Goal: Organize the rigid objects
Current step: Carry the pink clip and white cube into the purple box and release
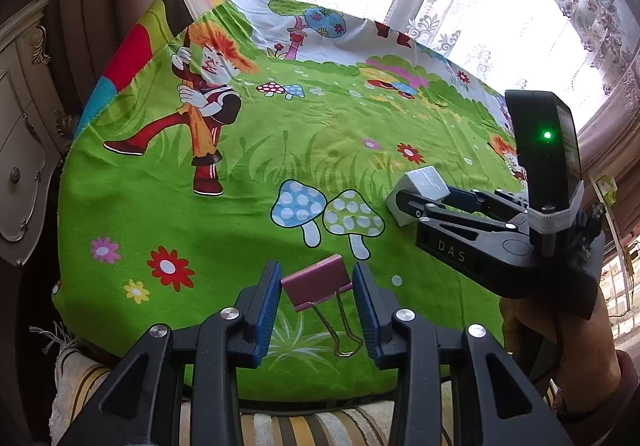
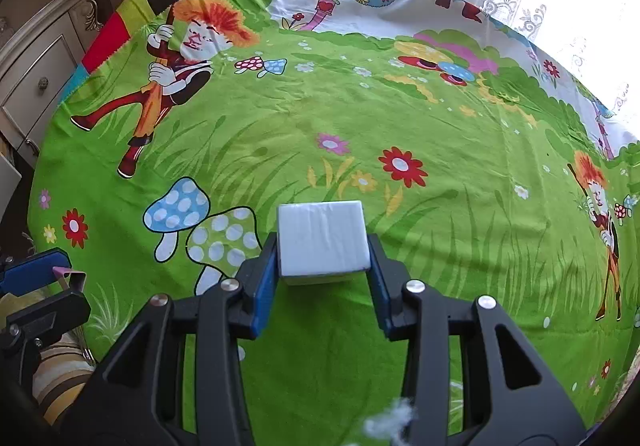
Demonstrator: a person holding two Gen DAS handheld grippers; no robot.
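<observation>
Green cloth: a bright cartoon-print cloth (image 2: 460, 149) with mushrooms, flowers and a red-haired figure covered the tabletop.
White block: a plain white block (image 2: 323, 240) sat on the cloth just right of the printed mushrooms, near the front edge.
Right gripper: the right gripper (image 2: 322, 266) pointed steeply down at the block, its blue pads against the block's left and right sides; the jaws were clenched on the white block. The left wrist view showed the same grip from the side (image 1: 416, 201), with the block's underside on or just above the cloth; I could not tell which.
Pink binder clip: a pink binder clip (image 1: 318, 282) with gold wire handles lay between the left pads, its handles pointing back toward the camera.
Left gripper: the left gripper (image 1: 316, 286) stood over the front edge of the cloth. One pad touched the clip's left end, while a narrow gap showed at the right pad, so whether the jaws were truly grasping the clip could not be told.
Person: a hand (image 1: 560, 338) held the right gripper's handle.
Surroundings: a cream cabinet (image 1: 24, 133) stood at the left, lace curtains (image 1: 540, 5) hung behind.
</observation>
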